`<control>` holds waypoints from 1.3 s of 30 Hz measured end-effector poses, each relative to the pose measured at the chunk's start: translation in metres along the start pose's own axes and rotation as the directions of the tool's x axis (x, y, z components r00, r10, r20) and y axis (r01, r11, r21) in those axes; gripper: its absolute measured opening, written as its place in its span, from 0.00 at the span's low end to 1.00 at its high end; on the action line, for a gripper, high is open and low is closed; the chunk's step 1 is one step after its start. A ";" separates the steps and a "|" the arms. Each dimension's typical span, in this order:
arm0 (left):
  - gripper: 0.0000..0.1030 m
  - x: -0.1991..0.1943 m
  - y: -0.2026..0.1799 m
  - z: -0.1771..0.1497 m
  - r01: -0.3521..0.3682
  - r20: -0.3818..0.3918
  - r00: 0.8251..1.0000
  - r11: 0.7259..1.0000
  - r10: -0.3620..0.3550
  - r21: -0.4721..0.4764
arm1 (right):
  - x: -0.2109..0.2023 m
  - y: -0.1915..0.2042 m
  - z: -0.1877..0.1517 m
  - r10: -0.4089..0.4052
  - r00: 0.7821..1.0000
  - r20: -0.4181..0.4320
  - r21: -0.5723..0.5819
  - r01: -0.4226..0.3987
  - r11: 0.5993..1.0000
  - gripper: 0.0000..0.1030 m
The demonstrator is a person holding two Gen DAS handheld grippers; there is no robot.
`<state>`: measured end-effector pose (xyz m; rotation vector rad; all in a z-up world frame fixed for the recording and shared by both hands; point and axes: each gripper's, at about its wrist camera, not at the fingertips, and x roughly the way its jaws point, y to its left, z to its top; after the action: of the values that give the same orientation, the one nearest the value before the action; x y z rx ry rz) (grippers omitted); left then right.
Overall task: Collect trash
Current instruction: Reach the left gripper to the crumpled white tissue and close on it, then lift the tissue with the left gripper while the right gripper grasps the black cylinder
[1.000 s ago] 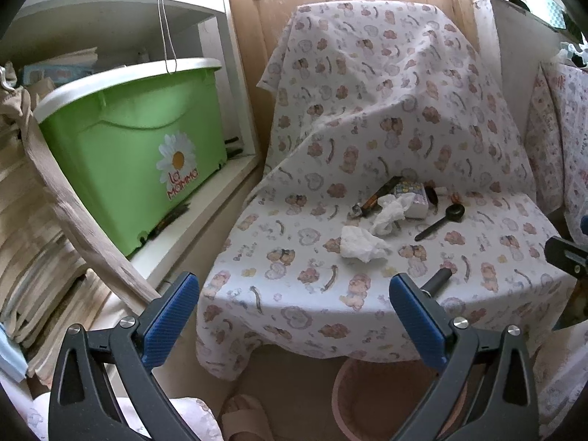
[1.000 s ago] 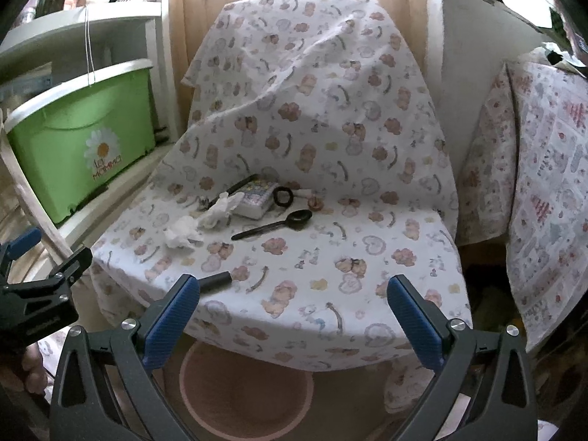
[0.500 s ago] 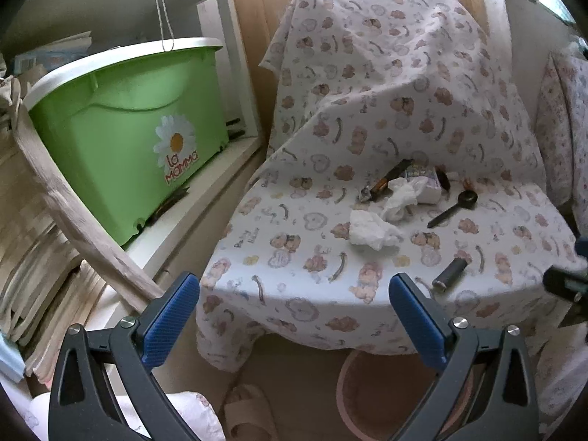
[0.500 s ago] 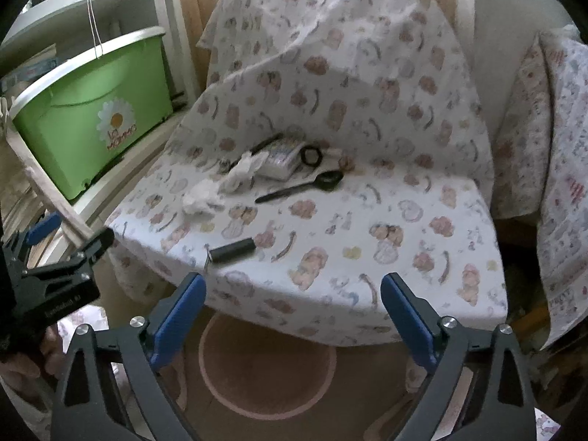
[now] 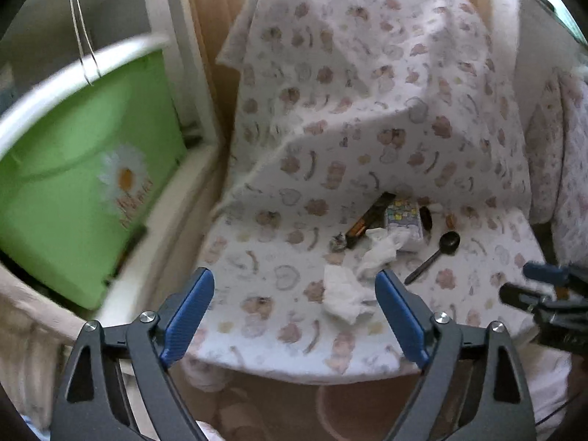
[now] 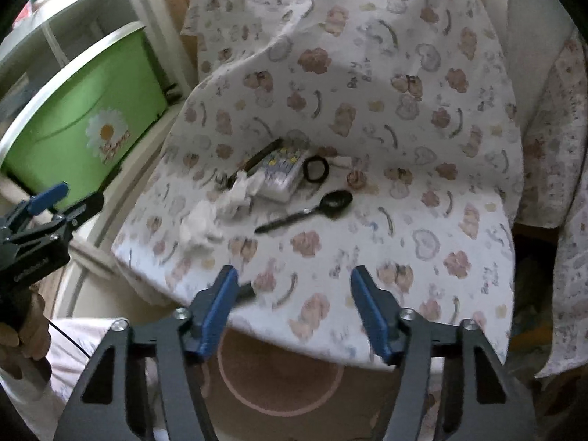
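Trash lies on the seat of an armchair (image 5: 367, 110) draped in a patterned sheet: two crumpled white tissues (image 5: 343, 294) (image 6: 200, 222), a dark wrapper (image 5: 369, 217) and a small foil ball (image 5: 339, 242). Beside them are a tissue packet (image 6: 283, 172), a black spoon (image 6: 312, 209) and a black ring (image 6: 316, 169). My left gripper (image 5: 294, 286) hovers before the nearer tissue, its jaws closing without touching anything. The jaws of my right gripper (image 6: 294, 275) are also closing, over the seat's front edge. A small dark cylinder (image 6: 247, 290) lies by its left finger, and nothing is gripped.
A pink round bin (image 6: 279, 378) stands on the floor below the seat's front edge. A green lidded box (image 5: 73, 198) sits on a white shelf at the left. More patterned cloth (image 6: 562, 183) hangs at the right. A hand (image 6: 18, 330) holds the left gripper.
Both grippers have moved in toward the seat and tipped downward, so the items look larger. The jaws of both have narrowed, the right more than the left.
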<state>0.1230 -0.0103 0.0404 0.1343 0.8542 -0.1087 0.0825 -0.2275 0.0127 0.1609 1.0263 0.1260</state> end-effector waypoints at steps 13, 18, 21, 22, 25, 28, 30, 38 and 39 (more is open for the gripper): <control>0.57 0.104 -0.013 -0.021 0.150 -0.261 0.949 0.981 -0.178 -0.123 | 0.068 -0.016 -0.003 0.112 0.986 -0.122 0.087 -0.101 0.991 0.57; 0.30 0.120 -0.004 -0.027 0.206 -0.323 0.908 0.956 -0.267 -0.210 | 0.060 0.012 -0.009 0.046 0.995 -0.091 -0.082 -0.053 0.995 0.67; 0.17 0.119 -0.005 -0.030 0.199 -0.318 0.913 0.959 -0.256 -0.201 | 0.058 0.023 -0.014 0.042 0.996 -0.079 -0.133 -0.052 0.990 0.71; 0.11 0.118 -0.005 -0.030 0.193 -0.307 0.919 0.962 -0.246 -0.195 | 0.057 0.025 -0.016 0.039 0.996 -0.075 -0.146 -0.050 0.988 0.72; 0.08 0.108 0.000 -0.029 0.206 -0.267 0.930 0.960 -0.253 -0.191 | 0.056 0.027 -0.018 0.040 0.997 -0.067 -0.168 -0.051 0.984 0.75; 0.08 0.086 0.007 -0.027 0.205 -0.215 0.947 0.964 -0.240 -0.171 | 0.057 0.035 -0.022 0.051 0.997 -0.063 -0.199 -0.063 0.978 0.83; 0.08 0.070 0.007 -0.026 0.160 -0.167 0.969 0.978 -0.181 -0.134 | 0.057 0.043 -0.025 0.045 0.998 -0.044 -0.222 -0.054 0.973 0.86; 0.08 0.041 0.008 -0.029 0.071 -0.077 0.994 0.997 -0.074 -0.042 | 0.077 0.068 -0.038 0.012 0.998 -0.055 -0.317 -0.029 0.948 0.86; 0.08 0.041 0.008 -0.029 0.070 -0.078 0.994 0.997 -0.073 -0.037 | 0.079 0.071 -0.040 0.003 0.999 -0.052 -0.330 -0.020 0.944 0.86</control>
<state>0.1296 0.0004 -0.0092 0.0760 0.9395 -0.1568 0.0866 -0.1408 -0.0599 -0.1435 1.0396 0.3126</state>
